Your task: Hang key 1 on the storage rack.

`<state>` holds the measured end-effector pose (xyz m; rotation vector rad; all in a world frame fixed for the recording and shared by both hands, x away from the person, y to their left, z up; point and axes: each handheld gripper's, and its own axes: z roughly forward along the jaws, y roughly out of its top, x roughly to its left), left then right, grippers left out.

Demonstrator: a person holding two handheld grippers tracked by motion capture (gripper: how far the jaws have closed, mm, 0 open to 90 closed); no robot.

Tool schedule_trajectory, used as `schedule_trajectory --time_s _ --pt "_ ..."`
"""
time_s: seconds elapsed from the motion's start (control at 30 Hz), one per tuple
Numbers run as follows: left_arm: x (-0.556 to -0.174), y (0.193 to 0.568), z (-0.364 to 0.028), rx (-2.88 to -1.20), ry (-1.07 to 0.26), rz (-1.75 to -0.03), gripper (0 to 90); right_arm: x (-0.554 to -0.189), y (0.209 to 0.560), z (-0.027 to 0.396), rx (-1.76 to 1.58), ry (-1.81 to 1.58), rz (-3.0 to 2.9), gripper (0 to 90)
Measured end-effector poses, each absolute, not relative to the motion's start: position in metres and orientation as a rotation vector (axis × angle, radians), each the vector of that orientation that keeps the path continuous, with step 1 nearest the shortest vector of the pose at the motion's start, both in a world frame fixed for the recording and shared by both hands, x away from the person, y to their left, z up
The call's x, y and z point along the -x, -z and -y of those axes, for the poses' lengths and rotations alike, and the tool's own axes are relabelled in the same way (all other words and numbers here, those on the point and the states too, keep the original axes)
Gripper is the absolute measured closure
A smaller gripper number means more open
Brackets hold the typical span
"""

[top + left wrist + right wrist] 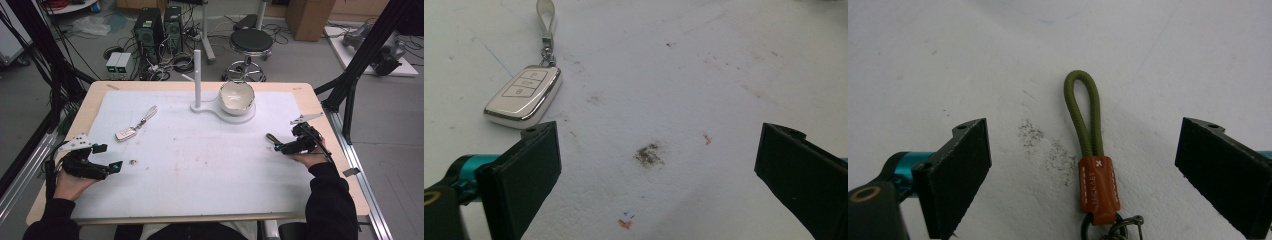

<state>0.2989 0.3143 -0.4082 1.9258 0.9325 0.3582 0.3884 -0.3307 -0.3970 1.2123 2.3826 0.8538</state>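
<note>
1. Two grippers sit low at the near side of the surface [200,150], which is covered by a white mat with dark smudges.
2. At the left, the left gripper [111,161] is held in the person's left hand [70,182]. Its jaws stand wide apart with nothing between them.
3. In the left gripper view, a white car key fob [524,95] lies flat ahead of the left-side jaw, just beyond its tip and outside the gap. A pale strap [546,20] runs from the fob's far end, away from the jaws.
4. Between those jaws lies bare mat with a dark smudge [649,155].
5. At the right, the right gripper [276,146] is held in the person's right hand [307,159]. Its jaws are also wide and grip nothing.
6. In the right gripper view, an olive cord loop [1083,115] lies on the mat in the gap between the jaws, touching neither. Its loop end points away from the gripper.
7. An orange leather tab [1098,187] binds the cord at the near end, with a dark metal ring [1113,227] below it at the picture's bottom edge.
8. At the far middle of the surface, a white stand [220,107] with an upright post [197,75] carries a bowl [236,96]. I cannot tell whether it holds anything.
</note>
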Motion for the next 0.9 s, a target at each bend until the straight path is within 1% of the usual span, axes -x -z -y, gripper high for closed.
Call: schedule_trajectory --time_s 0.1,0.13,0.17,0.2,0.27,0.37,0.43,0.6,0.73,0.8,0.83,0.87,0.9 --pt "-0.299 0.408 -0.315 -1.927 -0.361 -0.929 5.1 -0.394 0.401 0.334 -1.224 -0.828 -2.405 7.0" --pt "-0.298 0.408 -0.315 -1.922 -0.360 -0.933 5.1 -0.395 0.403 0.335 -1.231 -0.812 -2.420 8.3" --pt "-0.298 0.408 -0.315 -1.921 -0.360 -0.934 5.1 -0.396 0.404 0.336 -1.235 -0.801 -2.436 13.1" --pt "-0.298 0.408 -0.316 -1.924 -0.360 -0.932 5.1 -0.397 0.405 0.338 -1.226 -0.795 -2.457 15.7" --pt "-0.298 0.409 -0.316 -1.920 -0.361 -0.937 5.1 -0.399 0.407 0.339 -1.226 -0.779 -2.473 16.8" --pt "-0.297 0.410 -0.318 -1.915 -0.349 -0.941 5.1 -0.401 0.411 0.340 -1.225 -0.746 -2.500 22.7" --pt "-0.296 0.410 -0.319 -1.908 -0.344 -0.939 5.1 -0.401 0.414 0.340 -1.223 -0.711 -2.531 29.1" --pt "-0.296 0.410 -0.320 -1.903 -0.351 -0.942 5.1 -0.403 0.420 0.338 -1.221 -0.641 -2.547 41.6" --pt "-0.296 0.410 -0.320 -1.909 -0.346 -0.933 5.1 -0.404 0.423 0.338 -1.261 -0.609 -2.554 47.0" --pt "-0.296 0.410 -0.320 -1.906 -0.348 -0.933 5.1 -0.404 0.423 0.338 -1.260 -0.617 -2.558 48.4" --pt "-0.295 0.410 -0.320 -1.902 -0.349 -0.936 5.1 -0.404 0.422 0.338 -1.257 -0.639 -2.546 63.4" --pt "-0.295 0.410 -0.320 -1.900 -0.349 -0.937 5.1 -0.404 0.422 0.338 -1.267 -0.642 -2.539 66.7" --pt "-0.295 0.410 -0.320 -1.901 -0.350 -0.937 5.1 -0.403 0.422 0.339 -1.275 -0.640 -2.534 67.7"
